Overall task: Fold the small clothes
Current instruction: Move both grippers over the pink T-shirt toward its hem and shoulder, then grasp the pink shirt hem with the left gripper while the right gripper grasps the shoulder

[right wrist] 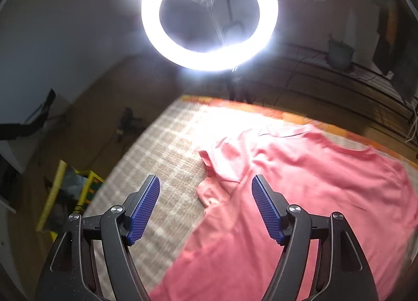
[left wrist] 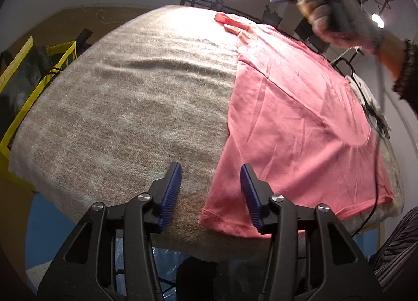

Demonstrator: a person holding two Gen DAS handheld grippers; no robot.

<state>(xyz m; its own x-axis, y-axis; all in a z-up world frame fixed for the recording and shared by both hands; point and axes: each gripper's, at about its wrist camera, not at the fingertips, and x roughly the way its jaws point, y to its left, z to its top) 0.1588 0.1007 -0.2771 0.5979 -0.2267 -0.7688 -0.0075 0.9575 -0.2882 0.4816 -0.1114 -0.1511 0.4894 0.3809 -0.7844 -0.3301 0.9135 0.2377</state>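
The left gripper (left wrist: pixel 211 191) hangs low over the near edge of the tabletop, its blue ribbed fingers (left wrist: pixel 171 193) spread apart and holding nothing; the near hem corner of the pink cotton T-shirt (left wrist: pixel 295 118) lies just beneath and between them. The shirt lies spread flat on the beige fuzzy towel (left wrist: pixel 130 107) that covers the tabletop, filling its right half, with a sleeve reaching toward the far edge.

The right gripper (right wrist: pixel 205 206) is raised well above the shirt (right wrist: pixel 300 196) and tilted forward, its blue fingers (right wrist: pixel 143 212) likewise wide apart and empty, pointed toward a folded-in sleeve. From the left wrist view it appears high at the far right, gripped by a hand in a grey knit glove (left wrist: pixel 342 16), though blurred.

Farthest off, a bright white ring light (right wrist: pixel 209 13) glows beyond the tabletop's far edge.
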